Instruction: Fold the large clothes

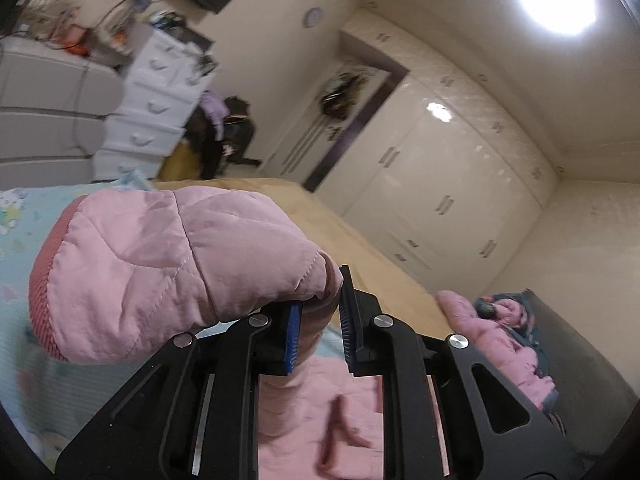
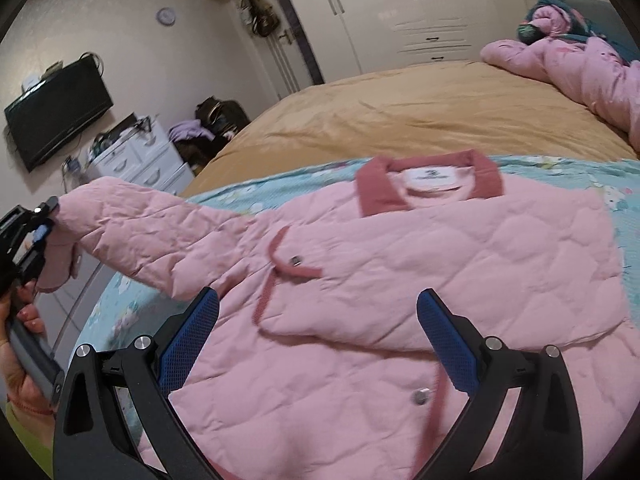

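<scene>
A pink quilted jacket [image 2: 420, 264] with a darker rose collar lies spread on a light blue patterned blanket [image 2: 248, 196] on the bed. Its sleeve [image 2: 152, 236] is lifted off to the left, and my left gripper [image 2: 42, 236] is shut on the cuff end. In the left wrist view the pinched sleeve [image 1: 160, 256] bulges over the left gripper [image 1: 320, 322], its rose cuff lining turned outward. My right gripper [image 2: 318, 344] hangs open just above the jacket's front, nothing between its blue pads [image 2: 188, 344].
A tan bedspread [image 2: 400, 112] covers the far half of the bed. More pink clothing [image 2: 580, 64] is heaped at the far right. White drawers [image 2: 140, 160], a wall-mounted screen [image 2: 56, 112] and white wardrobes [image 2: 400, 8] line the room. A hand [image 2: 20, 360] holds the left gripper's handle.
</scene>
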`<state>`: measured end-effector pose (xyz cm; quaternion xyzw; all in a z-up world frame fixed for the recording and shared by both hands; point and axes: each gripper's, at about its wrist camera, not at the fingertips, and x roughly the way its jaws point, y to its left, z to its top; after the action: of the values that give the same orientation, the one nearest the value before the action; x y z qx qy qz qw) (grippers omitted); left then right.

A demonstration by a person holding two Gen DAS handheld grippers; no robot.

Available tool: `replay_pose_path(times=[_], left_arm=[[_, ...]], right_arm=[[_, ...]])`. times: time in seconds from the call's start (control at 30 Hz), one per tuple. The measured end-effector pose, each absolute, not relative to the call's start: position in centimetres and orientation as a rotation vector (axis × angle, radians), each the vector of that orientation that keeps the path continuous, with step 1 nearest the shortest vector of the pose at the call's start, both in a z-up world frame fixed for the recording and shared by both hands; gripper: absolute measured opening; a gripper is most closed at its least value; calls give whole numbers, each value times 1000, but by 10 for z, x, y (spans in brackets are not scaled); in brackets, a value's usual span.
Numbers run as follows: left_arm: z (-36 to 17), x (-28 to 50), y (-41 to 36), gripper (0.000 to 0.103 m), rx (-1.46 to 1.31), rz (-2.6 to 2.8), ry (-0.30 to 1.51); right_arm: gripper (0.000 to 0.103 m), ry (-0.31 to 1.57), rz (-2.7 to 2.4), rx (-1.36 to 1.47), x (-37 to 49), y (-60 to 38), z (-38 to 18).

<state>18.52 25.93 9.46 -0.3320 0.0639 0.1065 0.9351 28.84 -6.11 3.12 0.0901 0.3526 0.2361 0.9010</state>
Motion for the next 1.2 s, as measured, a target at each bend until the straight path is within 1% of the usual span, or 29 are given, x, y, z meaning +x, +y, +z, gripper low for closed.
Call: replay_pose_path(times=[0.1,0.37,0.67,0.97,1.2], left_arm=[[101,195,239,10,-648,173,123],[107,212,190,10,-580,60,131],[98,240,130,10,-493,-102,199],[63,275,62,10,-351,-260,334],[10,300,8,10,-252,-341,516]], right_arm=[[99,709,442,224,293,-90,26],[99,744,362,396,305,-148,0],[99,709,298,516,298,-192,0],[99,678,218,635,296,-235,-5],[99,667,155,703,294,-264,-13]])
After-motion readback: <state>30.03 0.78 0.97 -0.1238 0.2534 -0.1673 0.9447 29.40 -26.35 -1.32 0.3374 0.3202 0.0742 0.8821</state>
